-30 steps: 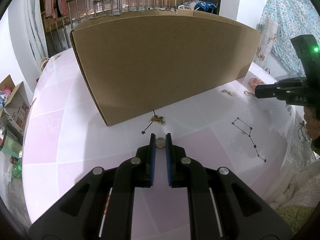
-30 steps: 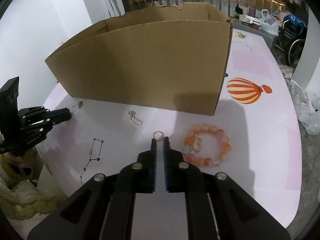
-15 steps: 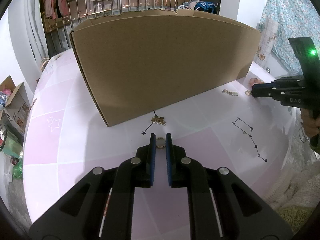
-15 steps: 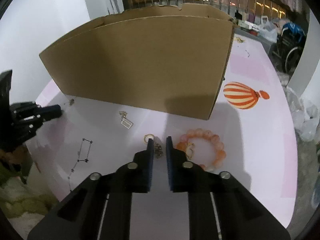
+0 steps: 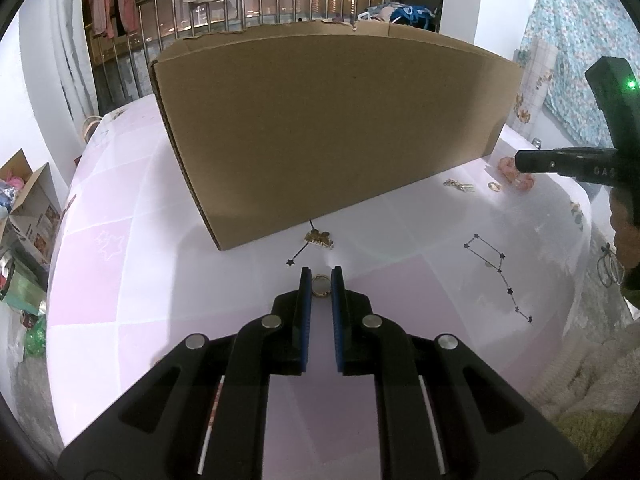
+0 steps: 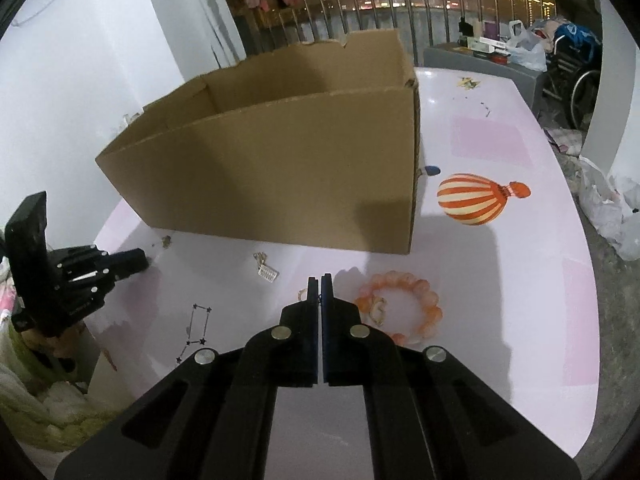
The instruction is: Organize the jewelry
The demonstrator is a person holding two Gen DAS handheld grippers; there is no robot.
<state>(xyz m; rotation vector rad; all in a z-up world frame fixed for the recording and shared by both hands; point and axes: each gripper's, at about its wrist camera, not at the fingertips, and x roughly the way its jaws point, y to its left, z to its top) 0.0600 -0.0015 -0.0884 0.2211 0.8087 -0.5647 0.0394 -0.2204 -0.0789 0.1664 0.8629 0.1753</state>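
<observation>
Left gripper [image 5: 320, 276] slightly open, fingertips flanking gold ring [image 5: 320, 285] on table [image 5: 120, 280]. Right gripper [image 6: 319, 286] pinched nearly closed on thin chain [image 6: 320, 300].

Open-topped brown cardboard box [image 6: 280, 168] stands on the pale pink-and-white table [image 6: 520, 280], toward its far side. Printed orange-striped balloon figure [image 6: 474, 199] on the tabletop just right of the box. In front of the box, left to right: small gold charm [image 6: 166, 241] near its left corner, silver tag on a short chain [image 6: 267, 270], gold ring [image 6: 302, 293], orange beaded bracelet [image 6: 400, 306]. Second thin gold ring [image 5: 320, 285] lies nearer than the charm, between the left gripper [image 5: 320, 276] fingers.
</observation>
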